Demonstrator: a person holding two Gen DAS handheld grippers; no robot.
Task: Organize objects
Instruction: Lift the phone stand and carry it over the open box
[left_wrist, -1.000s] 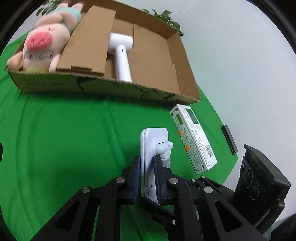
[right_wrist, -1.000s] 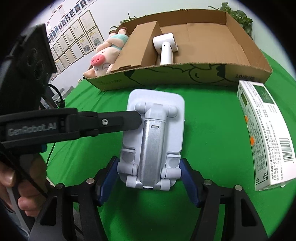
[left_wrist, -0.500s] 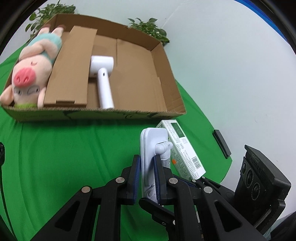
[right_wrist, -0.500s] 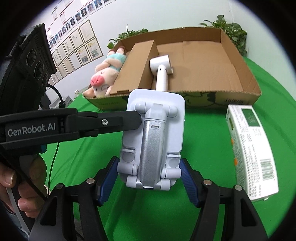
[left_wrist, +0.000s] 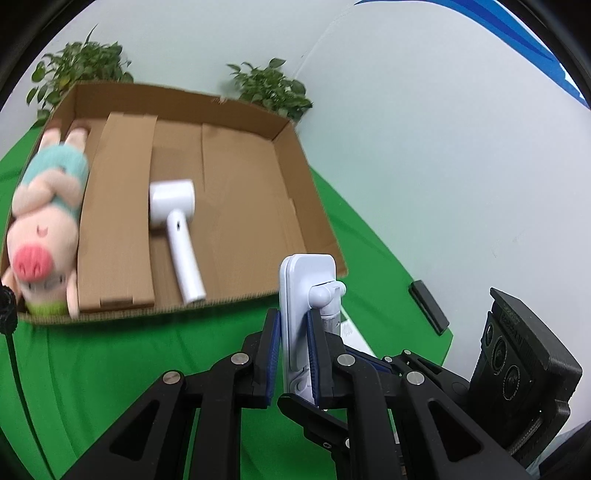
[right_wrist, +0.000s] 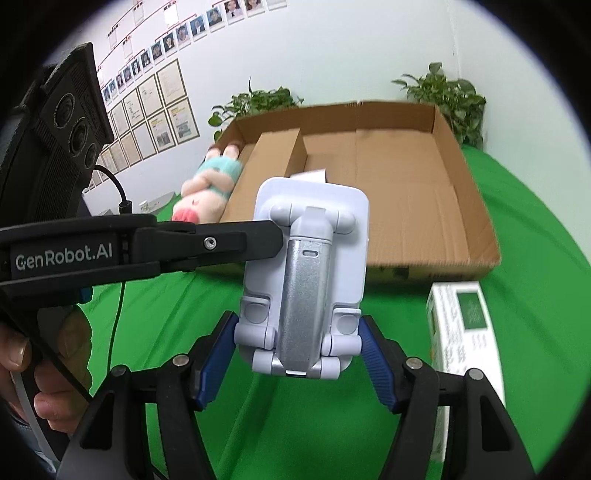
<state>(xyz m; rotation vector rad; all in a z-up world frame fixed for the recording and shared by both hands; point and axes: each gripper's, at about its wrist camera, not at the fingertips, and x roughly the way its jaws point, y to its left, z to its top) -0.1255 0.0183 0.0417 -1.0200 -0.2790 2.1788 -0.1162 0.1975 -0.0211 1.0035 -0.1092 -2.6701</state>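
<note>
Item: white folding phone stand (right_wrist: 306, 280), carried above the green tabletop (left_wrist: 110, 362), clear of the cloth. Long axis running 6 to 12 in the right wrist view, silver hinge arm facing the lens.

Holders: left tongs (left_wrist: 293, 354) pinching the stand's flat plate edge-on, pads pressed to both faces. Right tongs (right_wrist: 295, 350) half spread and clamped across the stand's lower end, blue pads (right_wrist: 212, 365) against its two sides. Left tongs entering the right wrist view from 9 o'clock, meeting the stand's upper left edge.

Destination, as judged: cardboard box (left_wrist: 288, 155), open-topped, lying at 12 o'clock of the stand in the right wrist view and at 10 to 11 o'clock in the left. Near wall of box just beyond the stand's top end. Both hands about equally near; stand shared between them.

Box contents: plush pig (left_wrist: 44, 229) in the far-left compartment, behind a cardboard divider (left_wrist: 116, 214); white hair dryer (left_wrist: 175, 225) beside the divider, handle pointing toward the near wall. Bare floor at the box's right half, at 1 o'clock of the stand in the right wrist view; likely the free spot.

Loose on the tabletop: white and green carton (right_wrist: 465, 332), at 3 o'clock of the stand, outside the box.

Other: small black slab (left_wrist: 428, 306) at the cloth's edge; potted plants (left_wrist: 273, 88) behind the box.
</note>
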